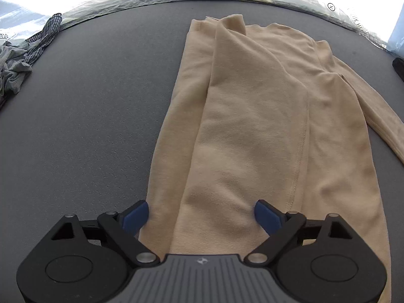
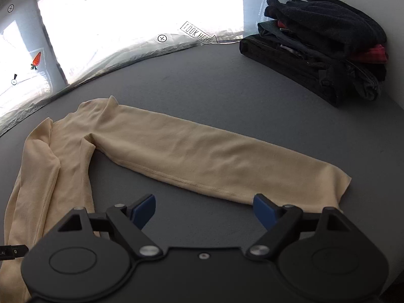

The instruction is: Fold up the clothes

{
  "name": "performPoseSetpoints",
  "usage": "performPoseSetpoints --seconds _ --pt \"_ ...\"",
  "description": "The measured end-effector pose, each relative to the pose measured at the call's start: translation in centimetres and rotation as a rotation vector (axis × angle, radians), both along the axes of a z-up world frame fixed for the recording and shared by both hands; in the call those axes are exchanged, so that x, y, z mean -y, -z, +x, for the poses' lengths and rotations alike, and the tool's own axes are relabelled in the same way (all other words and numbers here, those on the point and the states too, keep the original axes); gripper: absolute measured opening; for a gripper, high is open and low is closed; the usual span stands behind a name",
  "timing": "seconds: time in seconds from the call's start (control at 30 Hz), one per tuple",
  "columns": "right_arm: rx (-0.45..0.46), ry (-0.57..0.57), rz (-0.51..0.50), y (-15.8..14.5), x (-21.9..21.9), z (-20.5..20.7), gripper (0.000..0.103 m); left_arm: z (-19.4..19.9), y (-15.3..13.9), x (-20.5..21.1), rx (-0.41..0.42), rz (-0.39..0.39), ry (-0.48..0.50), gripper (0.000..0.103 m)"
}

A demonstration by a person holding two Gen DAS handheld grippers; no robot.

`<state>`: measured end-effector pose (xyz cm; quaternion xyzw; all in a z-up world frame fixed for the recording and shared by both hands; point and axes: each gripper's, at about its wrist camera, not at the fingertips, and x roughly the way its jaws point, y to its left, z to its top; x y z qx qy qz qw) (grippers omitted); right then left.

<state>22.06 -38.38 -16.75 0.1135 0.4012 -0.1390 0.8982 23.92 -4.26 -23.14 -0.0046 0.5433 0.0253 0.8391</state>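
A beige long-sleeved top [image 1: 252, 126] lies on the grey table [image 1: 88, 126], its left side folded over the body. My left gripper [image 1: 202, 214] hovers over the near hem with its blue pads wide apart, open, the cloth lying under the gap and not pinched. In the right wrist view the same beige top [image 2: 63, 146] stretches one sleeve [image 2: 214, 156] out to the right across the table. My right gripper [image 2: 203, 209] stands open just in front of that sleeve's lower edge, with only grey table between its pads.
A pile of crumpled checked and grey clothes [image 1: 22, 58] lies at the table's far left edge. A stack of folded dark clothes [image 2: 323, 48] with a red piece sits at the far right. Crinkled plastic sheeting [image 2: 126, 45] with printed marks runs along the back edge.
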Motion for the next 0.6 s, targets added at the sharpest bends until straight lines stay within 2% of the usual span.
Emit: performPoseSetpoints --seconds 0.03,0.1,0.3,0.33,0.5,0.57,0.6 --pt "-0.002 0.027 -0.019 0.3 1.3 -0.3 0.085 0.0 0.2 -0.3 -0.004 -0.015 -0.026 0.102" --pt "-0.008 0.084 -0.059 0.9 4.0 -0.9 0.085 0.0 0.5 -1.0 -0.01 -0.044 -0.07 0.103" --pt "-0.054 0.177 -0.086 3.2 9.4 -1.2 0.085 -0.6 0.5 -0.8 0.025 -0.031 -0.073 0.103" --pt "-0.06 0.184 -0.081 3.5 9.9 -1.1 0.082 -0.7 0.5 -0.8 0.027 -0.034 -0.077 0.103" --pt "-0.063 0.228 0.003 4.1 10.5 -0.7 0.057 -0.8 0.6 -0.8 0.037 -0.039 -0.079 0.103" --pt "-0.061 0.219 0.03 4.0 10.4 -0.3 0.029 -0.8 0.6 -0.8 0.038 -0.04 -0.079 0.103" --pt "-0.06 0.211 0.042 3.9 10.3 -0.1 0.022 -0.8 0.6 -0.8 0.038 -0.04 -0.079 0.103"
